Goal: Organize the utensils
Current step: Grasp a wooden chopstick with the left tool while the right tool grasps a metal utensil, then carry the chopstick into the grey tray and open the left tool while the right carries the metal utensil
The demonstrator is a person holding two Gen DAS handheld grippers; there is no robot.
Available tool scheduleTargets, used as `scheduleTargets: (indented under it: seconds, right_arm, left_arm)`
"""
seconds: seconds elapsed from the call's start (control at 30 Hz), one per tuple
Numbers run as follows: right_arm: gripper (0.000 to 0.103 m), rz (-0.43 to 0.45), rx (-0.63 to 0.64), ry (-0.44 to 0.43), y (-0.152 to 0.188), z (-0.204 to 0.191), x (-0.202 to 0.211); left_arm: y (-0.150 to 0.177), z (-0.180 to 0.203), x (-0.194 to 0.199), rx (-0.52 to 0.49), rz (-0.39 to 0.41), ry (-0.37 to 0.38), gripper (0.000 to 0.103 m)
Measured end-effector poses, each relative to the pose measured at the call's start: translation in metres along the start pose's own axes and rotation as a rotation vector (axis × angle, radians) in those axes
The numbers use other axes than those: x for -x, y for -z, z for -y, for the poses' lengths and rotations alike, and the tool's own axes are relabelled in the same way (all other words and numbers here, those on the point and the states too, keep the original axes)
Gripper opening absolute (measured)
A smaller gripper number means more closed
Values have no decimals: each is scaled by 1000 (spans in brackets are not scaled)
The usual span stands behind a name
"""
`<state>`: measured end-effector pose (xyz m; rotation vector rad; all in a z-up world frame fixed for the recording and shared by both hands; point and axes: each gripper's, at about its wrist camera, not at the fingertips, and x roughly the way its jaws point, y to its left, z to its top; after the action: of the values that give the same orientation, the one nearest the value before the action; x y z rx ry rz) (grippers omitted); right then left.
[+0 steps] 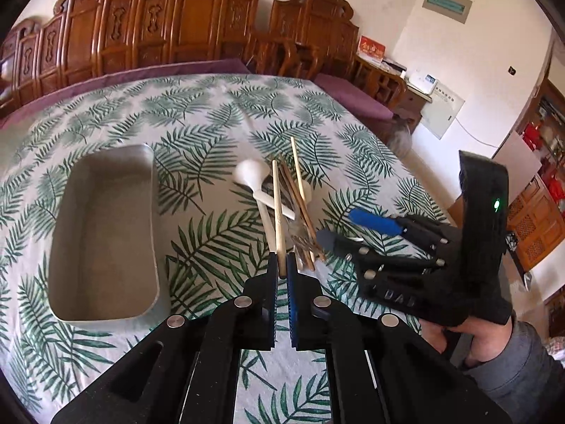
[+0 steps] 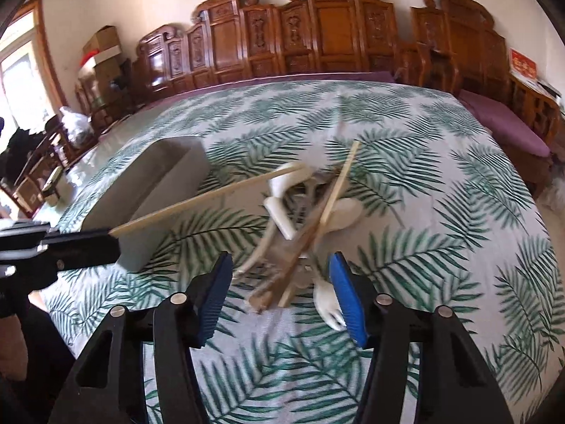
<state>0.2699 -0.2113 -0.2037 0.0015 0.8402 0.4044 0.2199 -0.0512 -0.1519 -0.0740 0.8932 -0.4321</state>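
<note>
My left gripper (image 1: 281,268) is shut on a pale wooden chopstick (image 1: 278,212), lifted off the cloth; it shows in the right wrist view (image 2: 208,198) reaching from the left gripper (image 2: 106,238). A heap of utensils lies on the table: white spoons (image 1: 251,175), brown chopsticks (image 1: 300,208), another pale chopstick (image 2: 340,180), metal forks (image 1: 303,243), a white plastic fork (image 2: 326,304). My right gripper (image 2: 280,293) is open just above the near end of the heap; it shows in the left wrist view (image 1: 339,228). A grey rectangular tray (image 1: 102,233) stands empty to the left.
The table carries a white cloth with green fern leaves (image 1: 197,113). Carved wooden chairs (image 1: 197,17) and purple cushions (image 1: 349,95) line the far side. A person's hand (image 1: 473,335) holds the right gripper at the right.
</note>
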Motion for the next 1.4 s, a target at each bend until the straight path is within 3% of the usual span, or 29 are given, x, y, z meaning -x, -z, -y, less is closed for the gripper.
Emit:
scheduleTargets:
  seconds: [0.17, 0.27, 0.4, 0.53, 0.67, 0.8, 1.13, 1.4]
  right_arm:
    - [51, -29, 63, -32, -2, -19, -18]
    - [46, -68, 103, -9, -2, -30, -33]
    - [35, -107, 103, 48, 1, -26, -44]
    - [31, -99, 77, 54, 5, -15, -41]
    - [11, -90, 69, 65, 6, -8, -37]
    - [3, -81, 61, 80, 6, -2, -33]
    - [2, -21, 83, 59, -2, -9, -19]
    - [2, 51, 92, 15, -9, -18, -3]
  left_arm:
    - [-5, -12, 7, 16, 30, -19, 4]
    - [-6, -18, 10, 27, 39, -33, 4]
    - [-6, -25, 12, 39, 46, -39, 4]
    - [-6, -24, 13, 35, 50, -37, 4]
    - [-7, -23, 13, 29, 53, -37, 4]
    - [-8, -24, 12, 28, 52, -40, 4]
    - [-8, -27, 18, 19, 72, -75, 4]
    - [-4, -53, 35, 77, 104, -117, 4]
